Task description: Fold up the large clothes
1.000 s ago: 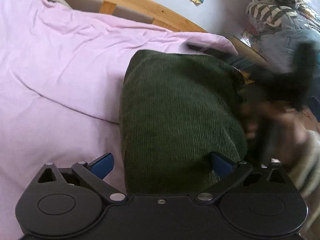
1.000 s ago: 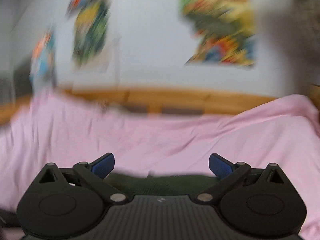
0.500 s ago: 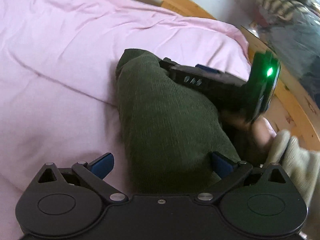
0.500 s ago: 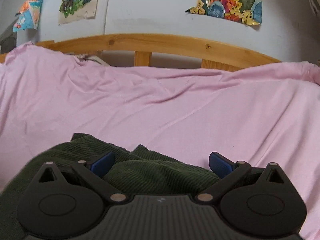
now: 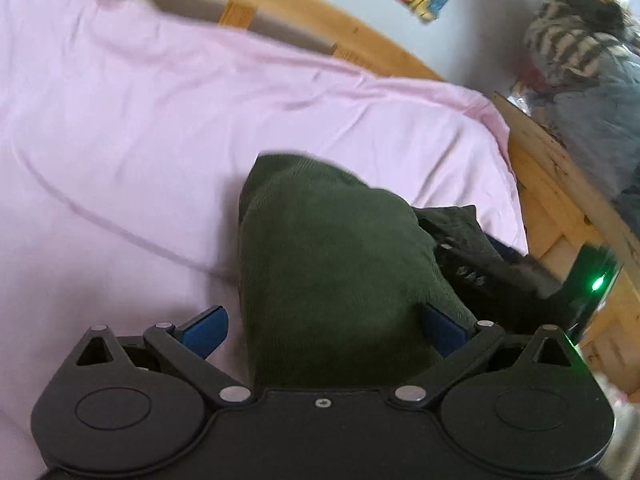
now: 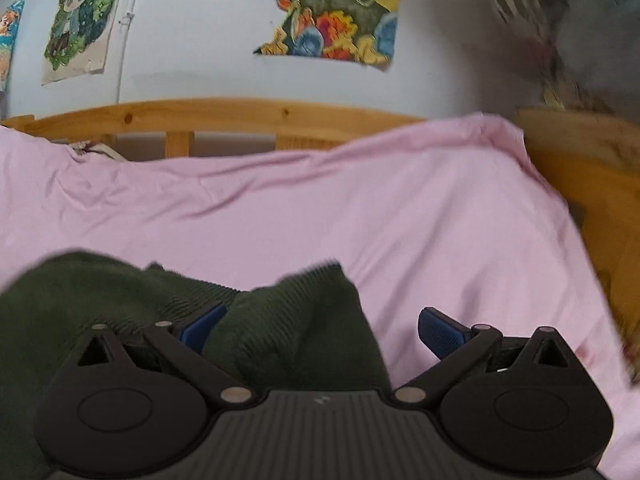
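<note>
A dark green corduroy garment (image 5: 332, 264) lies bunched on the pink bed sheet (image 5: 140, 120). My left gripper (image 5: 322, 326) is open, its blue-padded jaws spread wide with the garment's near end lying between them. My right gripper (image 6: 322, 326) is open too, low over the same garment (image 6: 288, 336), which lies between its jaws and bulges to the left. In the left wrist view the right gripper's black body (image 5: 520, 280), with a green light, sits at the garment's right side.
A wooden bed frame (image 6: 248, 114) runs along the far edge and another rail (image 5: 560, 184) along the right. A pile of striped and grey clothes (image 5: 592, 64) sits beyond the right rail. Posters (image 6: 332, 12) hang on the wall.
The right gripper dropped from facing the wall to the garment, then shifted right along it. The left view tilted up and back; the garment's far end looks more bunched.
</note>
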A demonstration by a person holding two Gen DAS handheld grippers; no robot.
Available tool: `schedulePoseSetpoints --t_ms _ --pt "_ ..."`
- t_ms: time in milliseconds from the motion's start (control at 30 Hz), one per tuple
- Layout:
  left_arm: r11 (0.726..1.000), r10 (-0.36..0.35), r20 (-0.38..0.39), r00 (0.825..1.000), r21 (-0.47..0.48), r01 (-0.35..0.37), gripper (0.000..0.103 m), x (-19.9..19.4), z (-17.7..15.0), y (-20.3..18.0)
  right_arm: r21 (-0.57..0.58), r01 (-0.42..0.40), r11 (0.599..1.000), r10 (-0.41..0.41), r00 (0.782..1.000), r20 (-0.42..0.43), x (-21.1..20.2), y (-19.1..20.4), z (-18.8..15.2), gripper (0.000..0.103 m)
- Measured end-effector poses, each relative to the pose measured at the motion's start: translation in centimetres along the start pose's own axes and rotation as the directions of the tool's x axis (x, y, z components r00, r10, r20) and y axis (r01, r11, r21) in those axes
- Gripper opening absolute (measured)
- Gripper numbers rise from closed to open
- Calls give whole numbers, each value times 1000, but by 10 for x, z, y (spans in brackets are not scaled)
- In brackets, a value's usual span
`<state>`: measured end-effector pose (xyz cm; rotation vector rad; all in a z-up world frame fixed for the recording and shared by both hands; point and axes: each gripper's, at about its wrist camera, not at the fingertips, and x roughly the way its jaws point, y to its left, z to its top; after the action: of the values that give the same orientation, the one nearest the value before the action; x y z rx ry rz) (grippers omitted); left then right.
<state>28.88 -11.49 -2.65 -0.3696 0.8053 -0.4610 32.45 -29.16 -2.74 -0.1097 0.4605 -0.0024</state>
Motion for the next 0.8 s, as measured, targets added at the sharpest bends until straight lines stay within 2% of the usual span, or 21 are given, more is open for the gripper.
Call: schedulePoseSetpoints --t_ms 67,167,300,400,533,633,700,733,767,800 --pt "999 -10 -16 1000 -31 10 102 6 0 4 2 -3 1000 3 1000 12 7 2 -7 102" --pt "999 19 11 1000 35 -19 102 1 -5 -4 49 -39 998 40 999 -21 14 -7 -7 102" --pt "994 63 55 997 81 -67 102 -21 -6 -17 46 -27 999 31 997 -70 7 -7 6 103" --pt "990 64 74 995 121 -72 102 -40 -7 -25 99 -24 995 34 994 -104 -17 -12 26 103" --pt "986 47 75 996 158 -58 102 -56 -19 -30 249 -18 968 42 995 -91 -63 -23 24 103" --pt "977 87 35 996 194 -92 102 -51 -32 -29 402 8 916 45 991 -123 -85 -33 6 103" --pt "977 87 26 996 193 -90 102 -48 -39 -24 548 62 834 46 982 -181 -91 -42 -15 103" --pt "980 84 18 996 181 -86 102 -47 -40 -20 615 68 785 70 978 -197 -92 -47 -30 103" --pt "983 83 8 997 164 -83 102 -46 -41 -17 651 53 758 102 975 -198 -91 -49 -41 102" --pt "985 81 2 997 150 -81 102 -45 -43 -14 649 35 760 122 973 -196 -89 -48 -48 103"
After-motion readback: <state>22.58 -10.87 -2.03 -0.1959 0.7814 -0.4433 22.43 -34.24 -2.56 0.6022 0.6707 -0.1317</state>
